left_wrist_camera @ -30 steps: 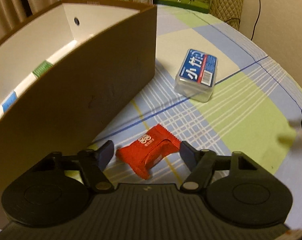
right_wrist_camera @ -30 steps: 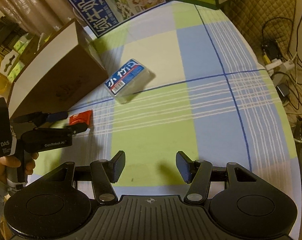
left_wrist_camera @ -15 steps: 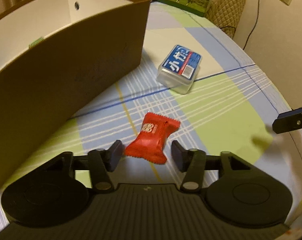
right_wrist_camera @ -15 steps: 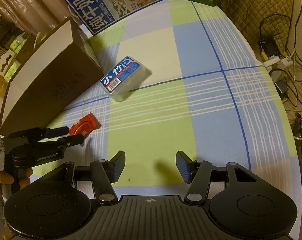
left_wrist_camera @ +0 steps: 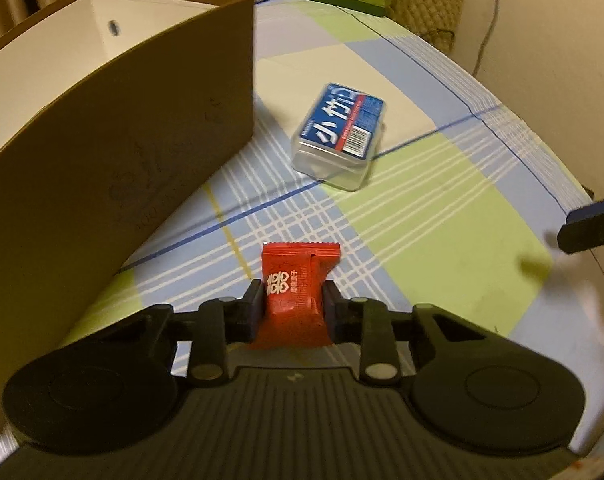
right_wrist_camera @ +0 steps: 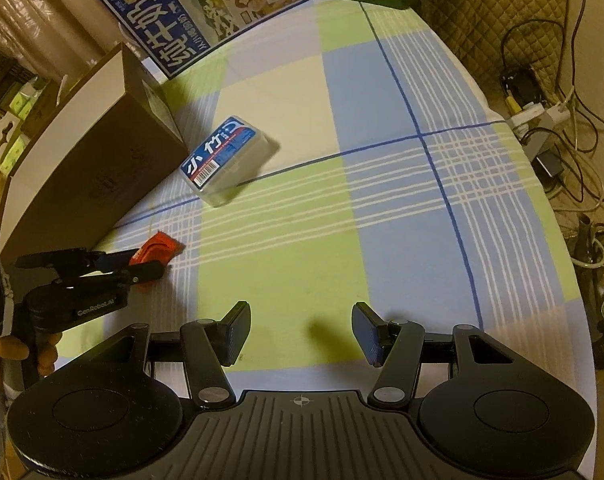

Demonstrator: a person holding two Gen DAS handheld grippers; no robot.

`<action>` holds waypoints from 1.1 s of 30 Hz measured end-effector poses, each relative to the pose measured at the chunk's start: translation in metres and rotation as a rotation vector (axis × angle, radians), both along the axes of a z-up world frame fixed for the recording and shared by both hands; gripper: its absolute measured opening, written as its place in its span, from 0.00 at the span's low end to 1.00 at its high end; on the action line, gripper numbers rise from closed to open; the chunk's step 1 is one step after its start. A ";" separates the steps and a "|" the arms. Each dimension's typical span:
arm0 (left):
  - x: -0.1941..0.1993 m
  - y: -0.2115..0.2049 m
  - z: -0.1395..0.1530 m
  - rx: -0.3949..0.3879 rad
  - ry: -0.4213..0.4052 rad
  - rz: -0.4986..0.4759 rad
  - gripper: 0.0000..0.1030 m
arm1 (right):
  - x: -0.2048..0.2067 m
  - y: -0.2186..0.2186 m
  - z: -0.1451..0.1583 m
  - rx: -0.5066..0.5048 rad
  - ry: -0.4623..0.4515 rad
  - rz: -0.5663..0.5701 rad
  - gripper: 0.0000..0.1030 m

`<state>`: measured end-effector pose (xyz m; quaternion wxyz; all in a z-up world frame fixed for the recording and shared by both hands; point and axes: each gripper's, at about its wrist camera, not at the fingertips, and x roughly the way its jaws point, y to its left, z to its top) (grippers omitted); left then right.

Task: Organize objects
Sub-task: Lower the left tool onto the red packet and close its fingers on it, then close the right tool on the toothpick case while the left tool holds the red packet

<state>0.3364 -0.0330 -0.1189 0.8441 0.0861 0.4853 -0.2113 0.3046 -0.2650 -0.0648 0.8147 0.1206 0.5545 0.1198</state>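
A red candy packet [left_wrist_camera: 291,292] with white characters is pinched between the fingers of my left gripper [left_wrist_camera: 291,302], which is shut on it just above the checked tablecloth. In the right wrist view the same red candy packet [right_wrist_camera: 159,246] shows in the left gripper [right_wrist_camera: 141,266] at the left. A clear plastic box with a blue label [left_wrist_camera: 340,134] lies flat beyond it, also the blue-label box [right_wrist_camera: 223,160]. My right gripper [right_wrist_camera: 299,334] hangs open over the cloth, holding nothing.
A brown cardboard box with a white inside [left_wrist_camera: 113,140] stands open at the left, close to the packet. Big printed cartons [right_wrist_camera: 205,12] line the table's far edge. Cables and a power strip [right_wrist_camera: 538,116] lie off the right edge. A hand [right_wrist_camera: 5,354] holds the left gripper.
My left gripper closed onto the red candy packet, which now stands upright between the fingers. The right gripper stayed open and nearly still.
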 end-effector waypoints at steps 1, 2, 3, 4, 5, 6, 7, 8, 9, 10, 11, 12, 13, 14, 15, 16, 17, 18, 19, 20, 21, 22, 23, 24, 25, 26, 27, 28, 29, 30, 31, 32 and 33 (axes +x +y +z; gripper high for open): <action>-0.002 0.003 0.001 -0.003 -0.006 0.025 0.25 | 0.001 0.002 0.000 0.002 -0.002 0.004 0.52; -0.003 0.008 0.001 -0.008 -0.011 0.053 0.24 | 0.002 0.004 -0.001 0.004 -0.004 0.010 0.52; -0.006 0.014 0.002 -0.016 -0.012 0.093 0.24 | 0.004 0.006 -0.001 0.008 -0.007 0.017 0.52; -0.007 0.021 0.003 -0.021 -0.009 0.132 0.24 | 0.007 0.008 -0.001 0.012 -0.011 0.025 0.52; -0.009 0.027 0.003 -0.021 -0.005 0.169 0.24 | 0.010 0.011 -0.001 0.015 -0.017 0.033 0.52; -0.012 0.035 0.003 -0.019 -0.004 0.212 0.24 | 0.014 0.015 -0.001 0.016 -0.023 0.039 0.52; -0.014 0.042 0.003 -0.014 -0.002 0.250 0.24 | 0.019 0.018 -0.001 0.019 -0.031 0.044 0.52; -0.017 0.049 0.003 -0.005 0.000 0.285 0.24 | 0.025 0.022 0.000 0.025 -0.045 0.049 0.52; -0.019 0.057 0.002 0.007 0.003 0.324 0.24 | 0.032 0.026 -0.001 0.033 -0.056 0.051 0.52; -0.022 0.063 0.002 0.014 0.006 0.352 0.24 | 0.039 0.030 -0.001 0.037 -0.063 0.050 0.52; -0.025 0.070 0.002 0.016 0.005 0.387 0.24 | 0.045 0.033 -0.001 0.040 -0.072 0.050 0.52; -0.028 0.078 0.002 0.017 0.008 0.420 0.24 | 0.052 0.037 -0.001 0.048 -0.085 0.050 0.52; -0.030 0.084 0.003 0.017 0.010 0.445 0.24 | 0.061 0.041 -0.002 0.056 -0.097 0.046 0.52; -0.032 0.089 0.003 0.018 0.012 0.465 0.24 | 0.069 0.044 -0.003 0.063 -0.104 0.038 0.52; -0.034 0.093 0.003 0.021 0.013 0.484 0.24 | 0.077 0.047 -0.005 0.075 -0.108 0.025 0.52; -0.036 0.099 0.004 0.024 0.013 0.504 0.24 | 0.086 0.049 -0.008 0.089 -0.108 0.005 0.52; -0.037 0.102 0.004 0.025 0.014 0.518 0.24 | 0.095 0.051 -0.011 0.107 -0.106 -0.022 0.52; -0.039 0.106 0.004 0.025 0.015 0.533 0.24 | 0.104 0.052 -0.014 0.126 -0.097 -0.053 0.52; -0.040 0.109 0.005 0.025 0.017 0.545 0.24 | 0.111 0.054 -0.018 0.140 -0.084 -0.086 0.52; -0.041 0.112 0.005 0.024 0.017 0.555 0.25 | 0.118 0.055 -0.020 0.150 -0.072 -0.112 0.52; -0.042 0.115 0.005 0.024 0.018 0.566 0.25 | 0.124 0.055 -0.024 0.157 -0.060 -0.143 0.52; -0.045 0.116 0.006 0.026 0.016 0.577 0.25 | 0.129 0.056 -0.027 0.157 -0.050 -0.176 0.52; -0.046 0.119 0.006 0.024 0.016 0.585 0.25 | 0.134 0.058 -0.031 0.154 -0.039 -0.206 0.52; -0.048 0.121 0.006 0.022 0.017 0.592 0.25 | 0.139 0.059 -0.035 0.159 -0.027 -0.229 0.52; -0.048 0.123 0.006 0.021 0.017 0.598 0.25 | 0.144 0.060 -0.039 0.164 -0.020 -0.240 0.52; -0.049 0.125 0.006 0.021 0.016 0.605 0.25 | 0.147 0.063 -0.042 0.165 -0.013 -0.255 0.52; -0.050 0.126 0.006 0.020 0.016 0.610 0.25 | 0.150 0.065 -0.044 0.161 -0.008 -0.263 0.52; -0.052 0.128 0.006 0.019 0.016 0.616 0.25 | 0.153 0.069 -0.046 0.152 -0.009 -0.264 0.52; -0.053 0.130 0.006 0.018 0.017 0.622 0.25 | 0.155 0.073 -0.047 0.144 -0.021 -0.257 0.52; -0.054 0.132 0.006 0.017 0.017 0.627 0.25 | 0.156 0.077 -0.047 0.134 -0.034 -0.244 0.52; -0.055 0.132 0.007 0.016 0.016 0.630 0.25 | 0.157 0.083 -0.047 0.118 -0.050 -0.218 0.53; -0.056 0.133 0.007 0.016 0.016 0.632 0.25 | 0.158 0.088 -0.046 0.108 -0.058 -0.189 0.53; -0.056 0.134 0.007 0.017 0.015 0.635 0.25 | 0.158 0.093 -0.046 0.100 -0.064 -0.153 0.53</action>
